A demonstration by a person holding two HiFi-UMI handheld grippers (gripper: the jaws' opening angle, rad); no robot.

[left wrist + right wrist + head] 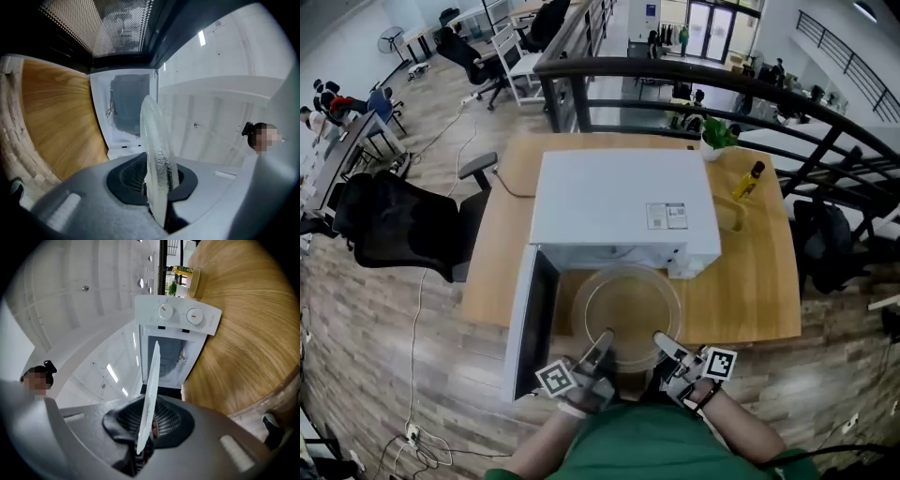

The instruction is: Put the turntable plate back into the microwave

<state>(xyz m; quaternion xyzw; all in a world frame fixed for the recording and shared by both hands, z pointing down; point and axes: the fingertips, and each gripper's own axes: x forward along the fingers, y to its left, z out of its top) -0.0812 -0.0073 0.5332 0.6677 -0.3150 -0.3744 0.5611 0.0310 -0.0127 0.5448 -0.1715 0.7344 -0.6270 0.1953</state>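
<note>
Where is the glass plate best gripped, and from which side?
At its thin rim, from the near side, facing the open microwave. The plate is a wide flat disc, so jaws fit only over its edge. The left gripper and right gripper pinch the near rim, spaced apart, which holds it level.

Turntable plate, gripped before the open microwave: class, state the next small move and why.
Probably slide the turntable plate forward, level, into the microwave. The left gripper and right gripper both clamp its near rim, the door stands open, and the plate hangs mostly outside the cavity.
</note>
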